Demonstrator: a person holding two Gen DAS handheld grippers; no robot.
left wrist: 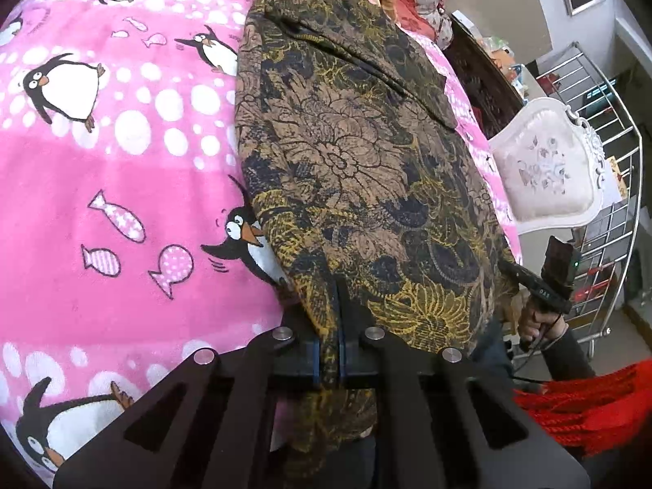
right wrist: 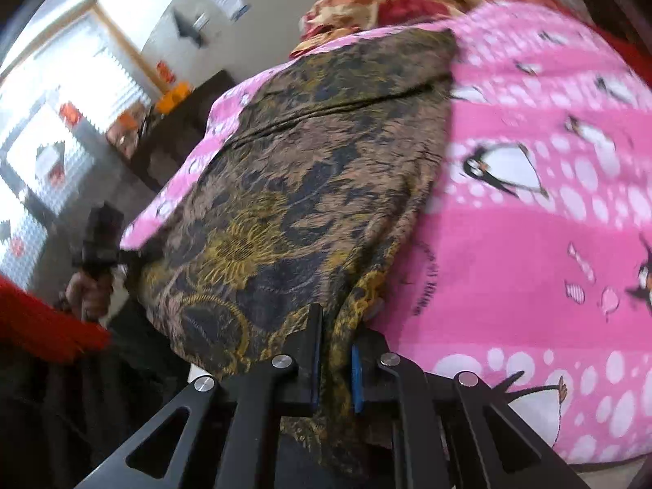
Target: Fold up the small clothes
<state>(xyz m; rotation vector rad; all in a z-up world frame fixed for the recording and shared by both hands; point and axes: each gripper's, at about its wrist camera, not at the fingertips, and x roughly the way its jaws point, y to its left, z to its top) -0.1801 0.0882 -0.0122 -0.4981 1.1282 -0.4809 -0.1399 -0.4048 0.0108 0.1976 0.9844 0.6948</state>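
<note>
left gripper (left wrist: 329, 352) pinching floral garment (left wrist: 358, 155) hem tight | right gripper (right wrist: 334, 371) clamping its other corner | garment lying on penguin blanket (left wrist: 102, 171)

Garment (left wrist: 358, 155) of brown, black and yellow floral cloth, laid lengthwise on a pink penguin blanket (left wrist: 122, 171), a crease across its far part, near hem hanging off the bed edge, pinched at both near corners

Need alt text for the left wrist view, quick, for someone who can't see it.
The left tool is shut on the near edge of a brown-and-gold floral garment lying lengthwise on a pink penguin-print blanket. At lower right, the right tool meets the garment's other near corner.
</note>
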